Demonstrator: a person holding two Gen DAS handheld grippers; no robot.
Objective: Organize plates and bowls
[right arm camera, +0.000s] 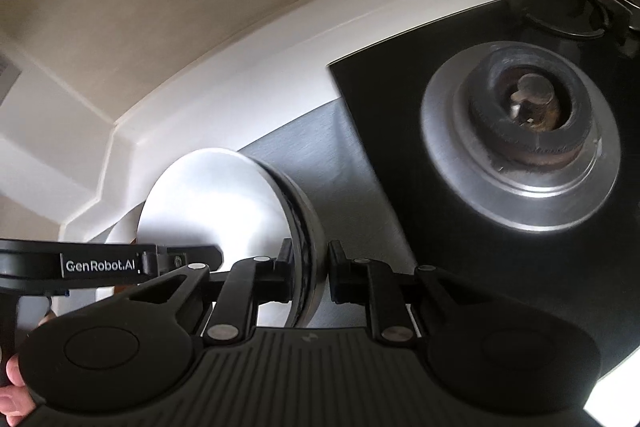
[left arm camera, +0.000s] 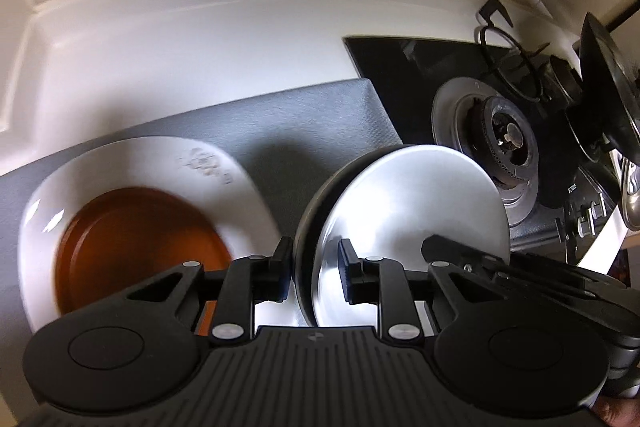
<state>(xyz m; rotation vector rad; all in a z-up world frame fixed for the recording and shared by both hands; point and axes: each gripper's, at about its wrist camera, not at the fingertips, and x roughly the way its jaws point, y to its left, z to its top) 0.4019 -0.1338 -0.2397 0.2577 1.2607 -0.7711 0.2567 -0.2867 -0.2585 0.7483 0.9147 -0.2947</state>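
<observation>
The bowl [left arm camera: 404, 227] is held tilted above the grey mat [left arm camera: 312, 115], its rim pinched by the jaws of both the left gripper [left arm camera: 314, 277] and the right gripper [right arm camera: 308, 275]; it should be levelled and lowered slowly, probably onto the brown plate [left arm camera: 140, 247] at the left, before either grip is loosened.

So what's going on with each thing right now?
Steel bowl: held up on edge, gripped at its rim from both sides.
Left gripper: shut on the bowl's rim.
Right gripper: shut on the bowl's rim.
White plate: flat on the grey mat.
Brown dish: sitting on the white plate.
Burner: off, no flame, no pot on it.
</observation>
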